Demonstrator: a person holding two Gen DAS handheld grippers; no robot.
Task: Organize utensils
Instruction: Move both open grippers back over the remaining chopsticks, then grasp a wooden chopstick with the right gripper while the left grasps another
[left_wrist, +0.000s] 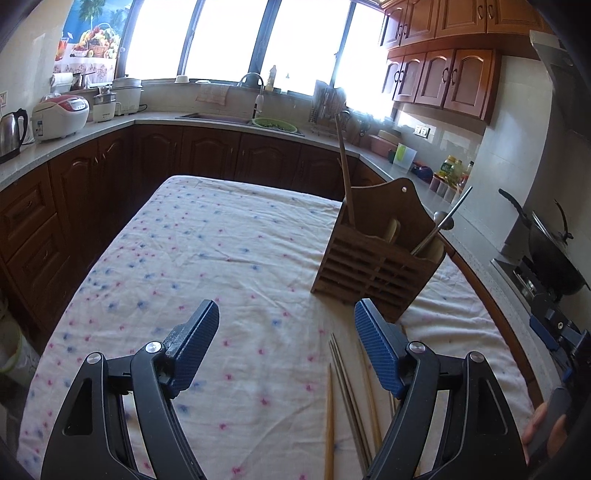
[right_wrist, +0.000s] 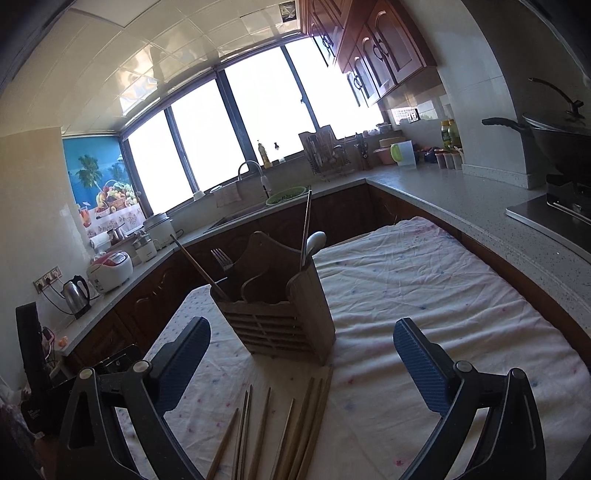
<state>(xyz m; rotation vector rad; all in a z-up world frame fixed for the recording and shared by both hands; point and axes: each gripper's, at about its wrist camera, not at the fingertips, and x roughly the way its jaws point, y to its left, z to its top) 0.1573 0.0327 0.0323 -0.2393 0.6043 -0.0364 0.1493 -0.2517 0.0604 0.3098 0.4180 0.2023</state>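
Observation:
A wooden slatted utensil holder (left_wrist: 373, 264) stands on the flowered tablecloth (left_wrist: 207, 258); it also shows in the right wrist view (right_wrist: 275, 314). It holds a wooden chopstick (left_wrist: 345, 173), a metal rod (left_wrist: 443, 221), a fork (right_wrist: 221, 258) and a spoon (right_wrist: 314, 240). Several loose chopsticks (left_wrist: 347, 398) lie on the cloth in front of it, also in the right wrist view (right_wrist: 280, 432). My left gripper (left_wrist: 286, 314) is open and empty above the cloth, left of the holder. My right gripper (right_wrist: 301, 332) is open and empty, facing the holder, above the chopsticks.
Kitchen counters (right_wrist: 436, 192) wrap around the table, with a sink (left_wrist: 236, 120), rice cookers (left_wrist: 59, 116), a kettle (right_wrist: 77, 295) and a wok on the stove (left_wrist: 550, 254). The table's right edge (left_wrist: 491, 295) runs close to the counter.

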